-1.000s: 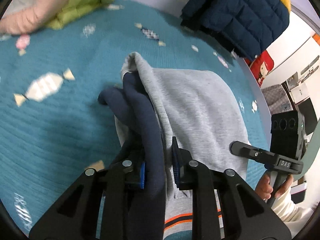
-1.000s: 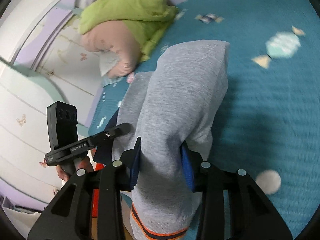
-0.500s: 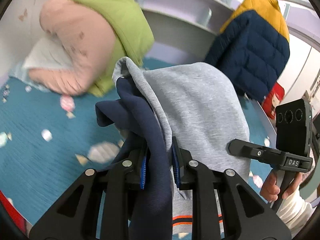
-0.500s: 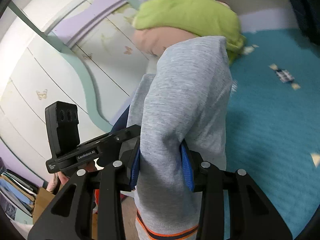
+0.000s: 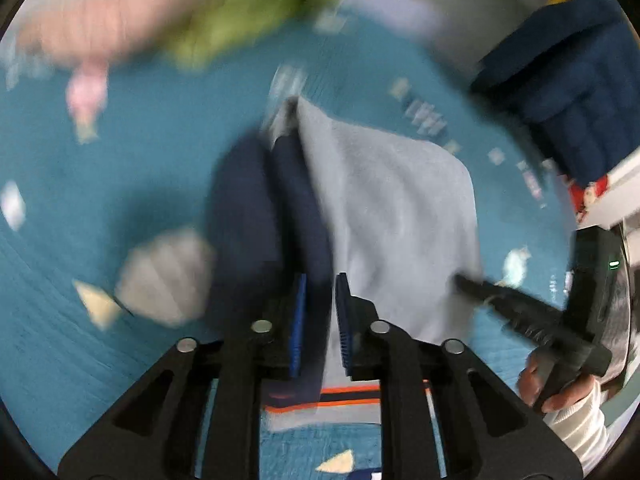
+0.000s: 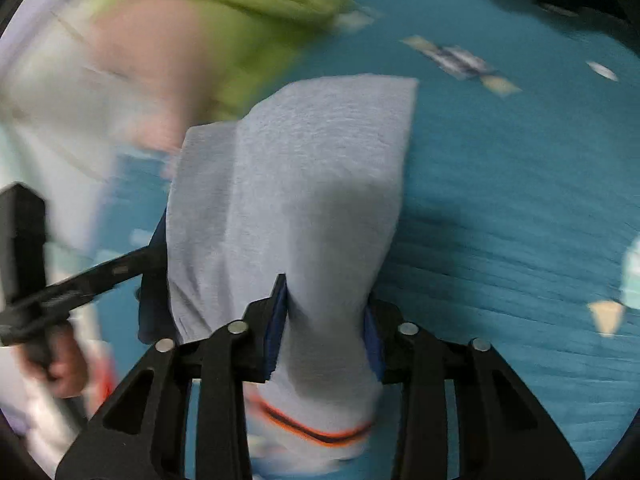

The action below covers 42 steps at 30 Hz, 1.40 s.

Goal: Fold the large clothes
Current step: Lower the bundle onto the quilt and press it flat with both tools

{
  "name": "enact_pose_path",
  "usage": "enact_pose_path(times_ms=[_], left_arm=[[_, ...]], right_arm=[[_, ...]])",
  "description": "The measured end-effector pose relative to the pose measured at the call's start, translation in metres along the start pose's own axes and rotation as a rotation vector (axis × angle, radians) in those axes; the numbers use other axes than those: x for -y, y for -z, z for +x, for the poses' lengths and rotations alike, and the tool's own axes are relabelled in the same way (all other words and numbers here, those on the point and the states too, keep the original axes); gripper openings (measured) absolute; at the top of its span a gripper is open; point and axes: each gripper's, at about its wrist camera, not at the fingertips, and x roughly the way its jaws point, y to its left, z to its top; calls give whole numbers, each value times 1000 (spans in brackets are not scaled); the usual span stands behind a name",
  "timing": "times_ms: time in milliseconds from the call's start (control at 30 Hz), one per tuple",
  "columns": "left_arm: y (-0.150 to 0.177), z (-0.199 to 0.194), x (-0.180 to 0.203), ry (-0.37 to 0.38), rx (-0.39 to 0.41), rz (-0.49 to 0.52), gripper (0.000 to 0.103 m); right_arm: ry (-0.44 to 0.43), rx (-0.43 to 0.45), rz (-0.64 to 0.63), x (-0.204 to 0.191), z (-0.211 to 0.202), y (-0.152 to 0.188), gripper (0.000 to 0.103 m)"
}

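Overhead, two hand-held tongs grip a grey sweatshirt [image 5: 394, 216] above a teal blanket [image 5: 152, 168] printed with pale candy shapes. Seen from the left wrist, the left tongs [image 5: 320, 320] have their blue pads closed down to a narrow gap on a dark navy fold [image 5: 304, 208] of the garment, with the grey cloth spreading away to the right of it. An orange and navy striped hem [image 5: 344, 394] hangs just below the jaws. At the right edge of that view the right tongs [image 5: 532, 320] show as a black bar with a boxy camera housing, held by a hand in a white cuff [image 5: 560, 392]; their tip meets the grey cloth.

From the right wrist view, the right tongs [image 6: 326, 320] are clamped over a thick bunch of the grey sweatshirt [image 6: 296, 184], the pads set wider apart than on the other side and pressed into the cloth on both flanks. The same striped hem [image 6: 308, 428] curls beneath them. The sweatshirt drapes forward from the jaws over the blanket [image 6: 500, 208]; whether its far edge touches the blanket cannot be told through the blur. The left tongs [image 6: 80, 280] appear at the left edge, gripped by a hand [image 6: 66, 368].

Beyond the garment lie a green and pink bundle of bedding [image 6: 192, 40] and, in the left view, a navy and yellow puffer jacket [image 5: 560, 80].
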Motion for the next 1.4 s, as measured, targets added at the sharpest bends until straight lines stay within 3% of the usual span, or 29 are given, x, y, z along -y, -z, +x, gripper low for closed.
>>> enact_pose_path(times_ms=[33,100,200,300,433,533,600,633,667,700,767,800,867,933,1000,1100,1167,1233,1333,1367,1400], left_arm=[[8,12,-9,-30,-6,-8,15],[18,9,-26,28,31,-9,19],[15,-14,-40,34,64,-40,27],[8,-52,-27,-92,192,28,27],[-3,-87,-3,-49,293,53,27],[-6,-63,22,-18,272,82,27],[-4,-25,29,-13,196,52,27],[1,-3,28,-70,143,36,26],[5,11,24,-139,109,38,22],[11,25,20,-188,81,61,2],[27,26,0,-124,117,77,2],[30,16,-12,-74,120,34,2],[25,-2,-17,-97,143,3,3],[16,-22,-9,-180,225,46,3],[-3,-34,-5,-106,257,39,3],[-31,-29,11,-90,294,55,3],[-47,-14,22,-60,283,58,3],[-67,12,30,-28,256,49,3],[-84,58,17,-127,210,-8,2],[-87,73,9,-128,178,-43,2],[-86,82,-6,-63,161,-92,2]], right_arm=[[-32,-13,41,12,0,-2,29],[-74,-35,77,19,-13,-8,29],[-11,77,-65,-9,-51,-21,30],[-42,154,-145,-32,-79,-28,30],[-13,163,-228,-58,-63,-37,30],[-85,84,-171,-56,-30,-36,29],[-29,1,-183,-55,2,-23,25],[-3,-26,-191,-53,10,-18,19],[-7,-26,-200,-46,13,-7,16],[-38,-21,-203,-37,7,2,12],[-87,-30,-199,-16,-9,15,1],[-93,-36,-189,-7,-19,19,0],[-58,-38,-191,-2,-34,17,0],[-31,3,-216,-7,-43,8,5],[-48,62,-221,-15,-51,-14,5],[-31,129,-215,-26,-43,-49,5],[-56,129,-201,-35,-22,-72,5],[-25,114,-196,-44,1,-86,5],[68,13,-192,-39,45,-89,2],[86,-5,-200,-32,51,-86,0],[72,-2,-202,-25,50,-83,0]])
